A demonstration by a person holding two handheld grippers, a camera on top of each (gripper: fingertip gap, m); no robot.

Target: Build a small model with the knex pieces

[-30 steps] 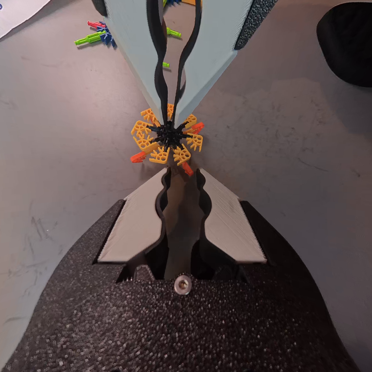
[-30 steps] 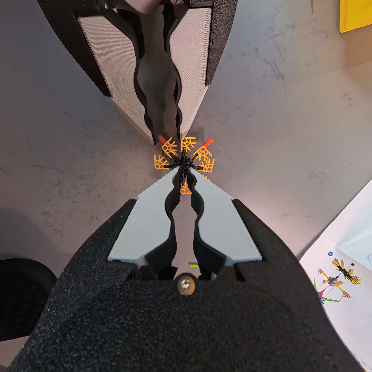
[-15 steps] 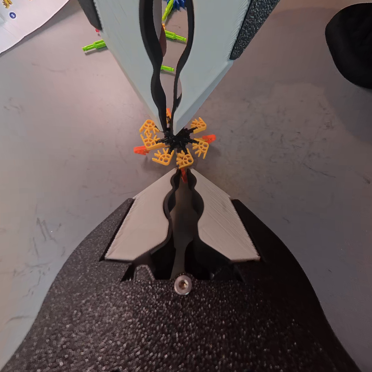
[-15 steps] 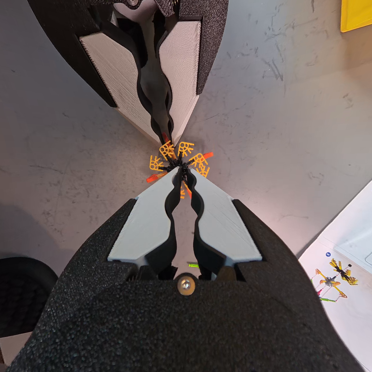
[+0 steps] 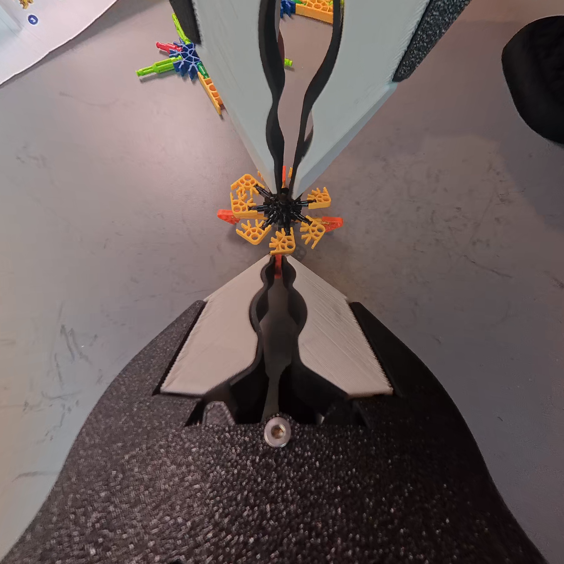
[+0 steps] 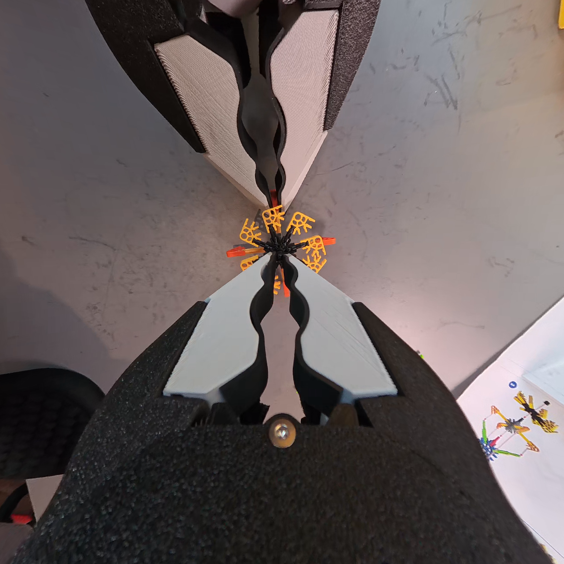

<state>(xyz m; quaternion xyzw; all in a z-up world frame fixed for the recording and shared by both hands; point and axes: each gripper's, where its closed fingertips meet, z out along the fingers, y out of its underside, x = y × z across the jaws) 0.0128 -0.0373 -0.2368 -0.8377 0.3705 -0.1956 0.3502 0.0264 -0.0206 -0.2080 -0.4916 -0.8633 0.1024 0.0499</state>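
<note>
At frame centre, the left gripper pinches a red rod while the right gripper clamps the toy wheel's black hub.

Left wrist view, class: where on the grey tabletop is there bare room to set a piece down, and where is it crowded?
Bare tabletop lies left of the yellow-and-black wheel, below the blue-and-green assembly and paper sheet. Another bare patch lies right of the wheel, below the black object. The middle is crowded: left gripper and right gripper both grip the wheel.
</note>
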